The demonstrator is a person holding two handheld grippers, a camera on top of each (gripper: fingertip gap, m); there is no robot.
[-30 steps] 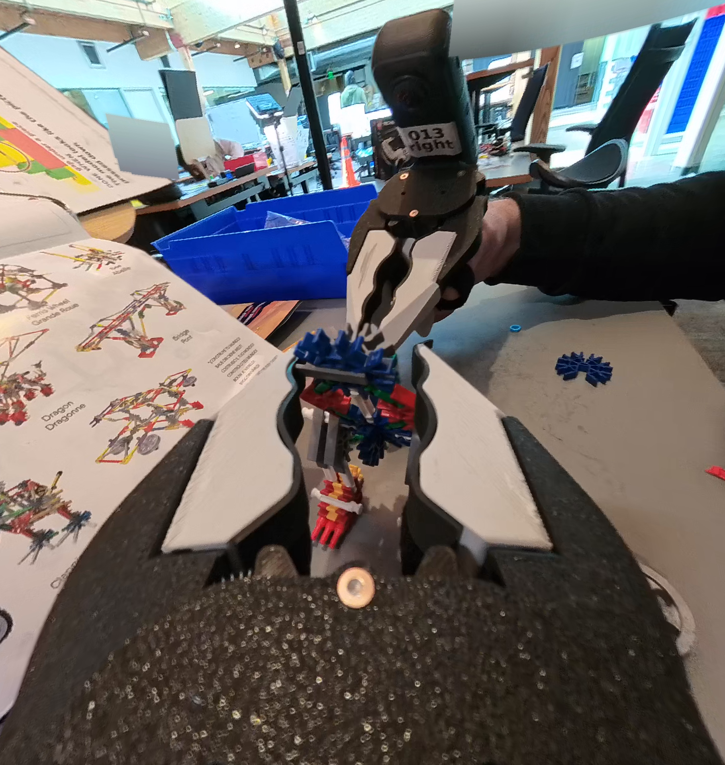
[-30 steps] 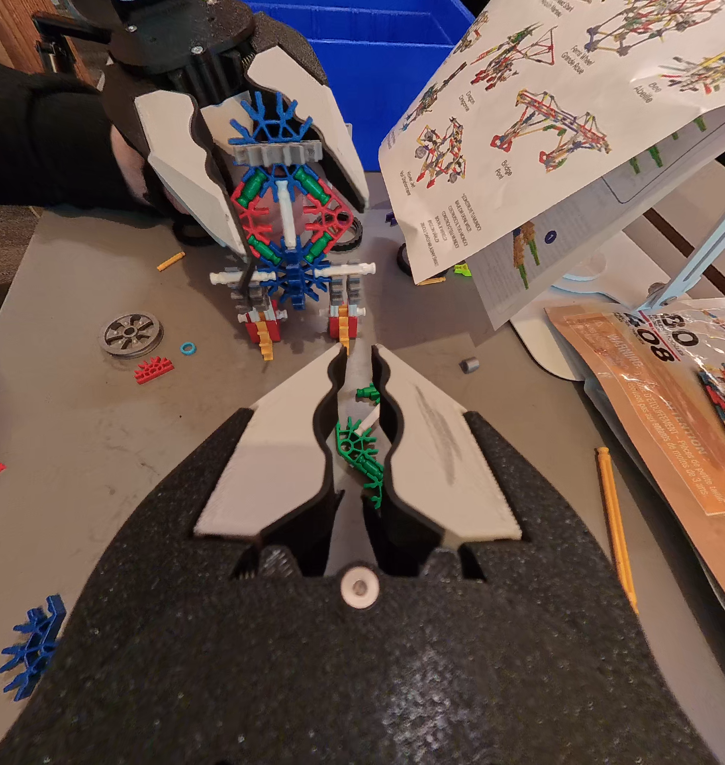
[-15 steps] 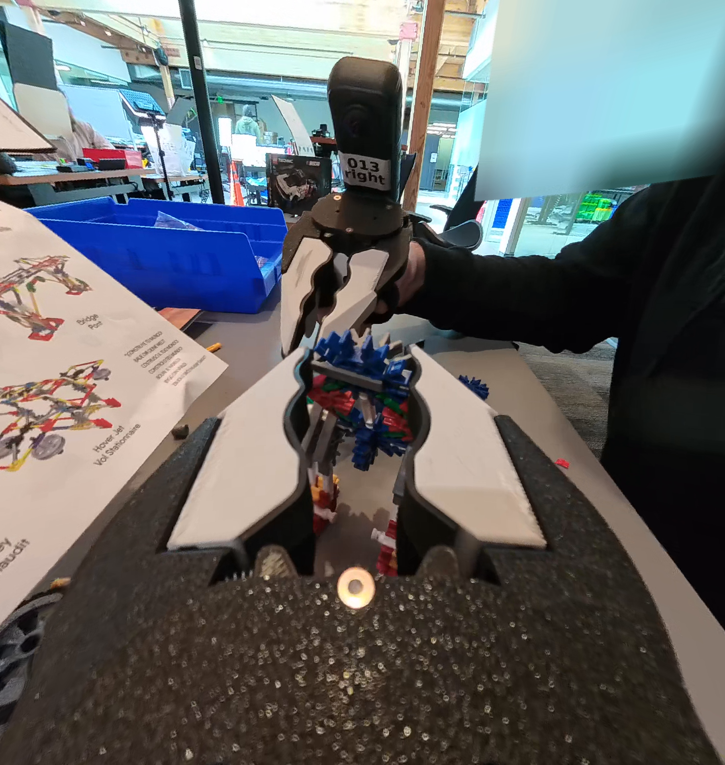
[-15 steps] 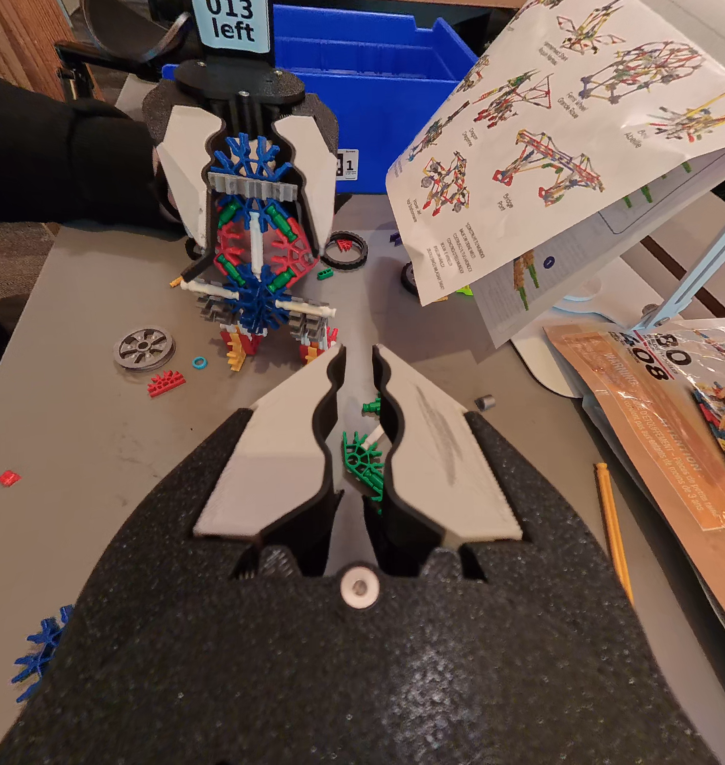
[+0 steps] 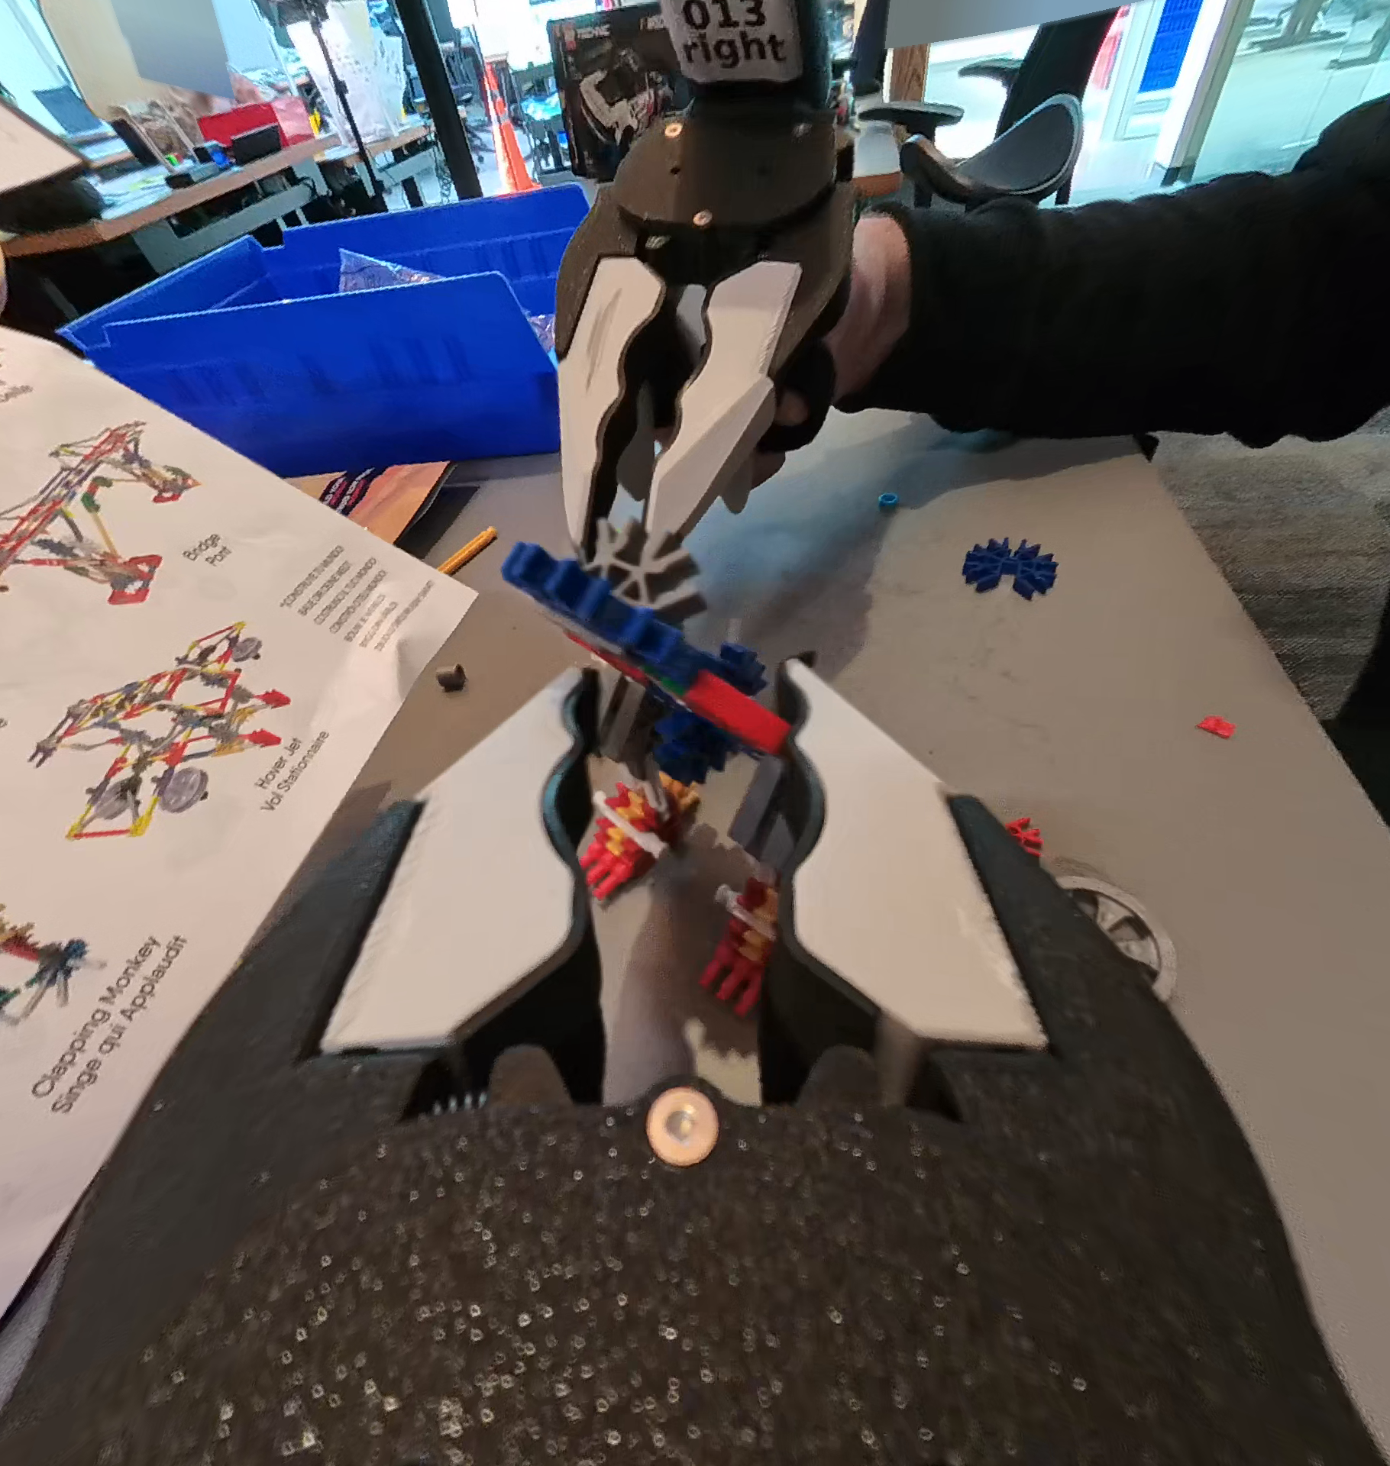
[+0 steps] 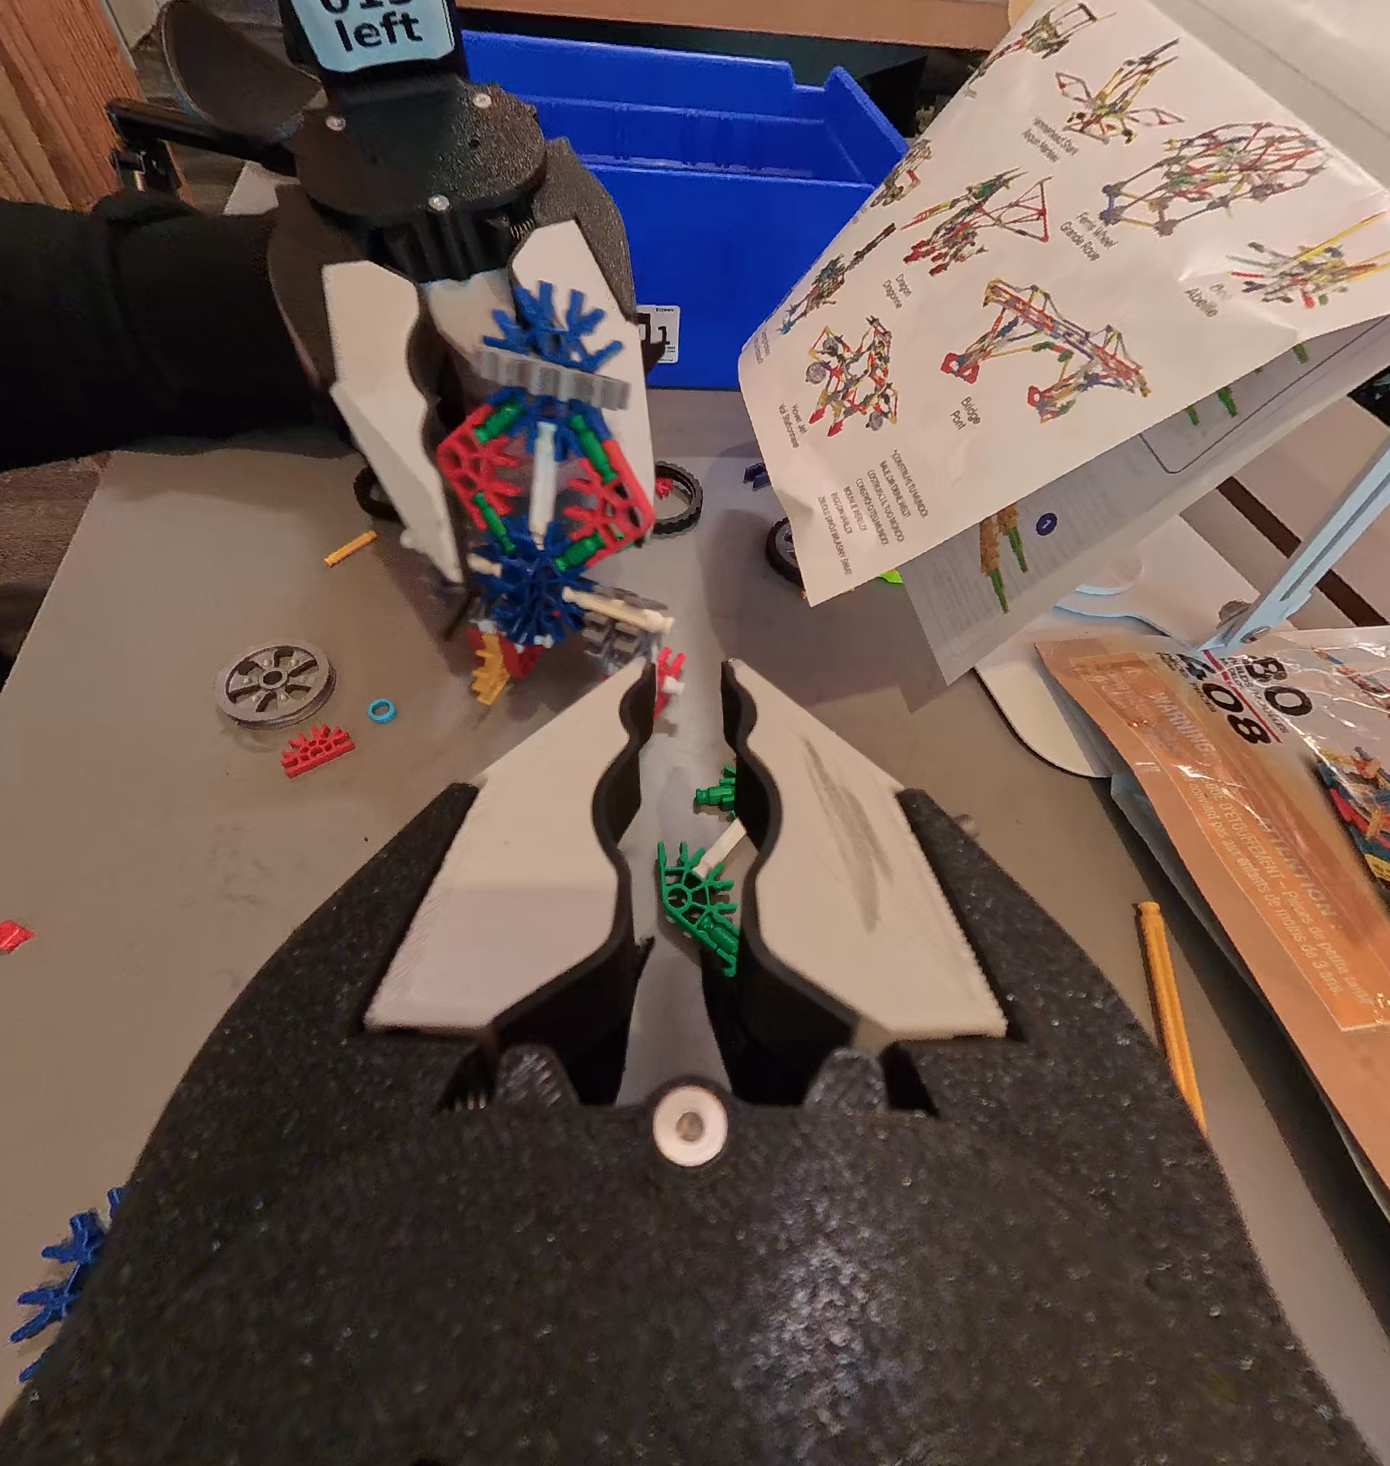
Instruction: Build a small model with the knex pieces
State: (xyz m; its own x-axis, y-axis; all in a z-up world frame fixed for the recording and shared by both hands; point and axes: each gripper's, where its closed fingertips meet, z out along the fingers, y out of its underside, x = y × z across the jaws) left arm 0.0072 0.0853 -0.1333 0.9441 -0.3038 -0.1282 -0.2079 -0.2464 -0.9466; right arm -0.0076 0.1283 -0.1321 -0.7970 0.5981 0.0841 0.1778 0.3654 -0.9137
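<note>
My left gripper (image 5: 684, 674) is shut on a small toy model (image 5: 652, 674) built of blue, red, grey and white rods and connectors. The model is tilted, with its red and yellow feet just above the grey table (image 5: 1033, 754). In the right wrist view the model (image 6: 545, 492) sits between the left gripper's fingers (image 6: 382, 444). My right gripper (image 6: 680, 682) faces it, jaws a little apart with nothing between the tips, which are close to the model's feet. In the left wrist view the right gripper (image 5: 624, 531) hangs just behind the model's grey top connector (image 5: 644, 567). A green connector (image 6: 696, 904) with a white rod shows in the gap between the right fingers.
A blue bin (image 5: 319, 373) stands at the back. An instruction sheet (image 6: 1073, 317) hangs over the table, with a bag of parts (image 6: 1271, 833) and a yellow rod (image 6: 1168, 1023) beside it. A grey wheel (image 6: 275, 684), a black tyre (image 6: 680, 500), red pieces (image 6: 317, 750) and blue connectors (image 5: 1009, 565) lie loose.
My left gripper has tipped the model over at an angle and brought it nearer the right gripper. The right gripper has hardly moved and its jaws stand as before.
</note>
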